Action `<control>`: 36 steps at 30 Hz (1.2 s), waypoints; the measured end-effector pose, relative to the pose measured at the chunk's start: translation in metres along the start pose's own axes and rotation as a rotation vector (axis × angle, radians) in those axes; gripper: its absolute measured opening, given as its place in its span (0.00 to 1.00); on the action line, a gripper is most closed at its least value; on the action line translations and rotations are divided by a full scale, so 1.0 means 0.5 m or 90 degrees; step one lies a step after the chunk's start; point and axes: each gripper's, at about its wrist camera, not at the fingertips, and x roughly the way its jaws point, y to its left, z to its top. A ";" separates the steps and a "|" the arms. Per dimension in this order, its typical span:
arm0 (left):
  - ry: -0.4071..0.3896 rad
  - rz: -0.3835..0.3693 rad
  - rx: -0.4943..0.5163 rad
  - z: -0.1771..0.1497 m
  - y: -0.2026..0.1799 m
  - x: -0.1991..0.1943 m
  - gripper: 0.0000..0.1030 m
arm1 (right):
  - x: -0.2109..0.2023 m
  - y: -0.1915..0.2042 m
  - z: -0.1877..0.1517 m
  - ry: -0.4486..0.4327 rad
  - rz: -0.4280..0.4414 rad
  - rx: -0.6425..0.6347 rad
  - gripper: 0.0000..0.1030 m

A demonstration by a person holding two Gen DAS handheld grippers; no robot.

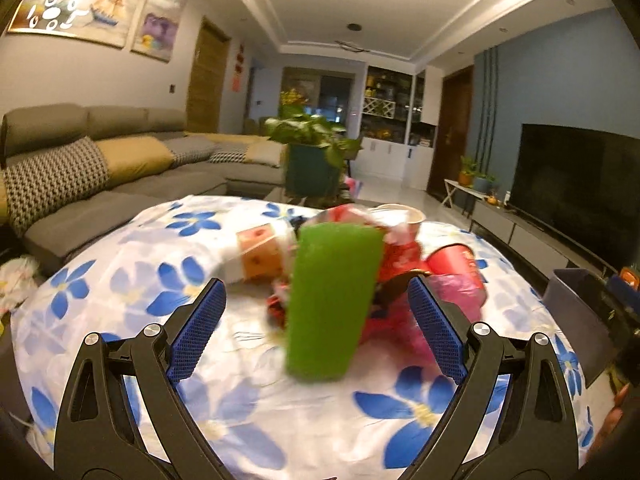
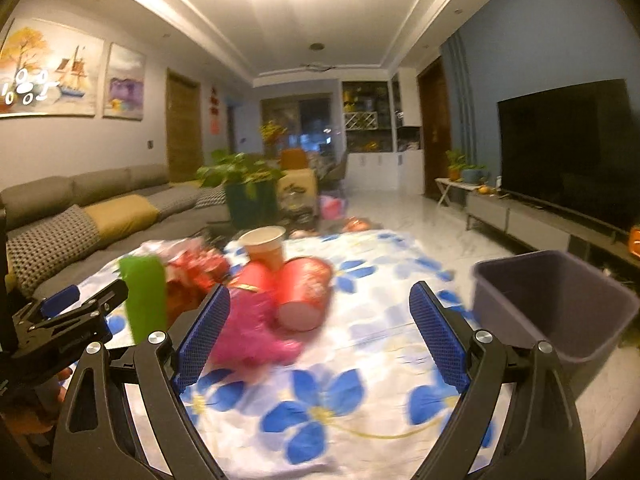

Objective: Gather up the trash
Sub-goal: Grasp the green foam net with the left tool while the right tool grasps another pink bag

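left tool (image 1: 316, 316): jaws wide apart | right tool (image 2: 320, 318): jaws wide apart, level

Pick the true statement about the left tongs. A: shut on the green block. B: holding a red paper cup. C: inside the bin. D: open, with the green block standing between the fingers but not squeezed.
D: the left tongs are spread wide, and the green block stands in the gap with space on both sides.
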 end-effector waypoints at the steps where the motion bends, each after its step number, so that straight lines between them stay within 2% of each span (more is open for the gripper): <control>1: -0.001 0.004 -0.002 -0.001 0.004 -0.002 0.88 | 0.008 0.012 -0.006 0.005 0.003 -0.003 0.85; 4: -0.001 0.015 -0.008 -0.007 0.022 -0.005 0.88 | 0.040 0.036 -0.022 0.027 0.017 -0.007 0.84; 12: 0.013 0.012 -0.013 -0.018 0.042 0.022 0.88 | 0.113 0.084 -0.042 0.069 0.055 -0.021 0.68; 15: 0.018 0.005 -0.013 -0.022 0.041 0.032 0.88 | 0.137 0.095 -0.048 0.087 0.064 -0.028 0.57; 22: 0.030 -0.016 -0.009 -0.027 0.035 0.052 0.88 | 0.161 0.110 -0.072 0.124 0.091 -0.049 0.16; 24: 0.034 -0.021 -0.006 -0.027 0.029 0.060 0.88 | 0.154 0.109 -0.075 0.123 0.096 -0.052 0.08; 36: 0.068 -0.038 0.003 -0.025 0.003 0.118 0.88 | 0.061 0.056 -0.050 0.078 0.086 -0.036 0.06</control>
